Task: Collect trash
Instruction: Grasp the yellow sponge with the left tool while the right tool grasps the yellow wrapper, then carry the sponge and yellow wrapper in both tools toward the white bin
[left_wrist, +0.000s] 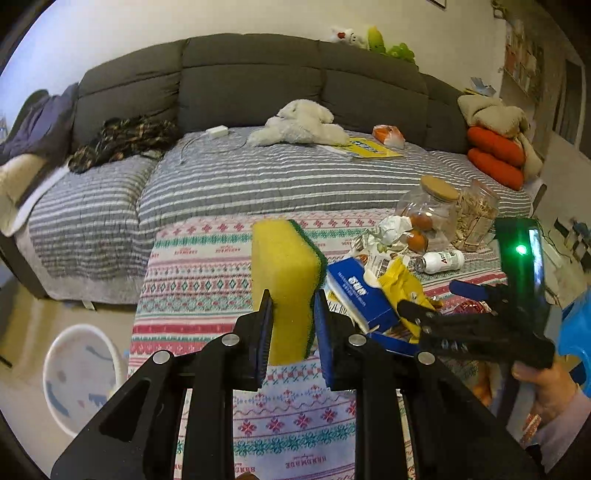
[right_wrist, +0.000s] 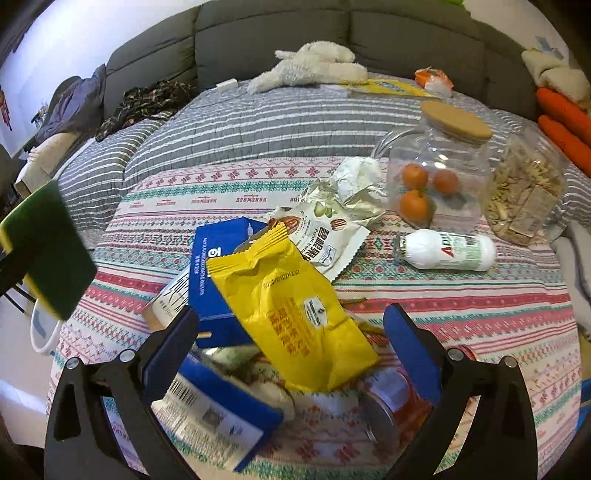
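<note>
Your left tongs (left_wrist: 291, 306) are clamped on a yellow sponge with a green scouring face (left_wrist: 286, 280), holding it upright, lifted clear above the patterned cloth (left_wrist: 207, 280) that covers the worktop. Your right tongs (right_wrist: 291, 325) stand wide apart, gripping nothing, with the yellow snack bag (right_wrist: 295, 314) lying between the blue pads on top of the trash pile near the worktop's front edge. Under and beside that bag sits a blue carton (right_wrist: 218, 266), with a second blue box (right_wrist: 221, 410) nearer the front edge and a tipped can (right_wrist: 391, 410) just beside the right pad. Farther in lie a white nut wrapper (right_wrist: 328, 236), crumpled foil (right_wrist: 354, 188) and a white bottle on its side (right_wrist: 447, 249). Toward the far right corner stand a clear jar with a cork lid (right_wrist: 439, 166), holding orange fruits, and touching it a jar of seeds (right_wrist: 524, 188). A white bin (left_wrist: 79, 376) stands on the floor off the worktop's left edge. A grey sofa (left_wrist: 258, 74) runs behind.
</note>
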